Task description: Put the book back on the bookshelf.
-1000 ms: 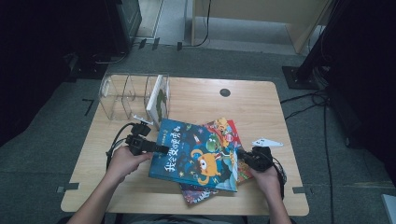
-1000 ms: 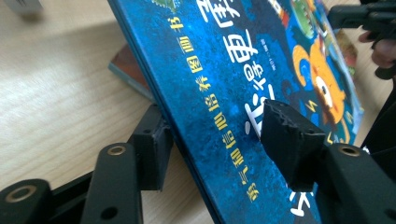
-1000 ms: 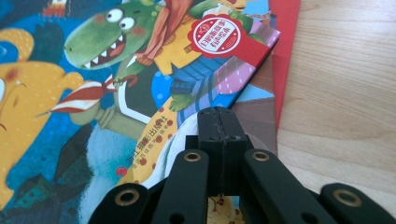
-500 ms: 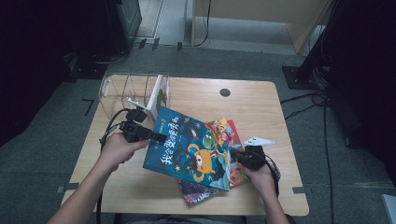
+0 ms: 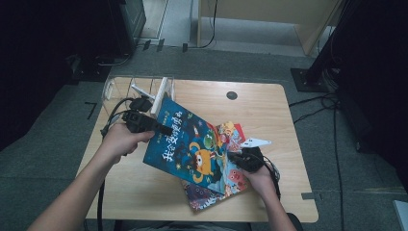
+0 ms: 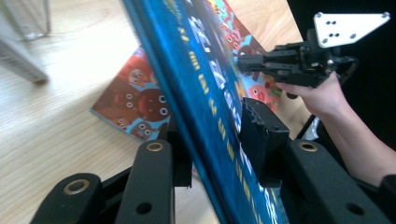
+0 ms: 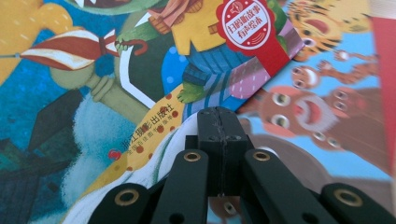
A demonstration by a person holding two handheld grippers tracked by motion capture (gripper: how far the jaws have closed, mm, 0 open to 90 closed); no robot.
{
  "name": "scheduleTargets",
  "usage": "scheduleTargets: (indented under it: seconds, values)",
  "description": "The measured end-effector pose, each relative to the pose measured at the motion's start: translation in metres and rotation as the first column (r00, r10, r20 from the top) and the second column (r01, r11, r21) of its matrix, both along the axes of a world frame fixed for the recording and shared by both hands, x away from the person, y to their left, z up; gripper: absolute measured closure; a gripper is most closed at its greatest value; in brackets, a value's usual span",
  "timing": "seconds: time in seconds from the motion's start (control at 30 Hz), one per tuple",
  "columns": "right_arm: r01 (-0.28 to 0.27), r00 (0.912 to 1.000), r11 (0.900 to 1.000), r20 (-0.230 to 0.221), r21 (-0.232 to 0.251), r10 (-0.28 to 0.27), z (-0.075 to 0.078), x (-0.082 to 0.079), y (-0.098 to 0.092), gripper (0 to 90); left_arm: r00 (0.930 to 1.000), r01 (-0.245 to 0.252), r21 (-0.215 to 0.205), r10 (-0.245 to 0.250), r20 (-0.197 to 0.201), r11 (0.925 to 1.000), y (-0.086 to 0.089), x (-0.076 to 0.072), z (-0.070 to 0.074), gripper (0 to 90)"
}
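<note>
High view: your left gripper is clamped on the upper-left edge of the blue picture book, its jaws having just been closing on the cover. Since a second ago that edge has lifted off the table and the book now tilts at frame centre. Lift looks underway, likely toward the clear rack at upper left. Your right gripper, jaws together, rests against the red book underneath. Wooden table, grey carpet, dark room.

The high view looks down on the whole table from the person's side, while both gripper views sit close against the same blue book.
</note>
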State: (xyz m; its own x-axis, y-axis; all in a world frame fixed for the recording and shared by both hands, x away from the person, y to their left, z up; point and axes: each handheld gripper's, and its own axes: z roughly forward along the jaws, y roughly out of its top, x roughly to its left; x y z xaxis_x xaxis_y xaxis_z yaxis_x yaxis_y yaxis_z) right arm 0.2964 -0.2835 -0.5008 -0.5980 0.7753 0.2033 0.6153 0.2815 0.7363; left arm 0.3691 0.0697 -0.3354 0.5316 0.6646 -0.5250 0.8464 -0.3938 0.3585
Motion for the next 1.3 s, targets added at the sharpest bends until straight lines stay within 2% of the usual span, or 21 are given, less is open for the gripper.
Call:
scheduleTargets:
  seconds: [0.17,0.27,0.37,0.47,0.53,0.6,0.83,0.9,0.97,1.03,1.17,1.3]
  values:
    - [-0.022,0.9998,1.000,0.000,-0.021,0.022,0.002,0.004,0.010,88.5,0.9997,-0.009,-0.044,0.008,-0.021,0.9990,0.002,0.006,0.009,71.6]
    - [-0.046,0.9988,0.998,0.010,-0.048,0.047,0.003,0.007,0.018,88.6,0.9995,-0.013,-0.045,0.011,-0.030,0.9989,0.005,0.010,0.013,73.6]
    - [-0.077,0.9967,0.996,0.021,-0.052,0.078,0.003,0.009,0.024,88.4,0.9983,-0.017,-0.036,0.015,-0.056,0.9992,0.008,0.015,0.018,75.6]
    - [-0.092,0.9955,0.995,0.017,-0.049,0.093,0.003,0.012,0.028,82.4,0.9967,-0.027,-0.023,0.025,-0.077,0.9994,0.008,0.018,0.024,77.1]
    - [-0.099,0.9950,0.995,0.010,-0.029,0.099,0.003,0.015,0.028,77.1,0.9970,-0.017,-0.020,0.015,-0.076,0.9997,0.008,0.020,0.027,77.9]
    - [-0.111,0.9938,0.994,0.004,-0.019,0.111,0.003,0.016,0.027,76.8,0.9985,-0.011,-0.032,0.009,-0.054,0.9994,0.009,0.020,0.029,78.5]
    - [-0.088,0.9961,0.996,-0.003,0.000,0.088,0.006,0.017,0.017,74.5,0.9965,-0.021,-0.069,0.015,-0.082,0.9974,0.017,0.024,0.039,82.8]
    - [-0.083,0.9966,0.997,0.000,0.002,0.083,0.007,0.016,0.015,73.2,0.9968,-0.019,-0.060,0.014,-0.079,0.9980,0.016,0.023,0.043,83.1]
    - [-0.080,0.9968,0.997,0.002,0.000,0.080,0.006,0.016,0.014,70.8,0.9963,-0.022,-0.031,0.020,-0.084,0.9993,0.016,0.022,0.046,83.1]
    - [-0.078,0.9970,0.997,-0.003,-0.003,0.078,0.006,0.016,0.013,69.8,0.9962,-0.023,-0.024,0.021,-0.084,0.9994,0.017,0.022,0.050,83.2]
    - [-0.076,0.9971,0.997,-0.004,-0.001,0.076,0.006,0.016,0.012,68.7,0.9984,-0.007,0.019,0.008,-0.056,0.9998,0.019,0.017,0.060,83.1]
    - [-0.081,0.9967,0.997,-0.004,-0.006,0.081,0.005,0.016,0.013,67.5,0.9989,-0.012,0.030,0.014,-0.046,0.9995,0.028,0.011,0.065,83.0]
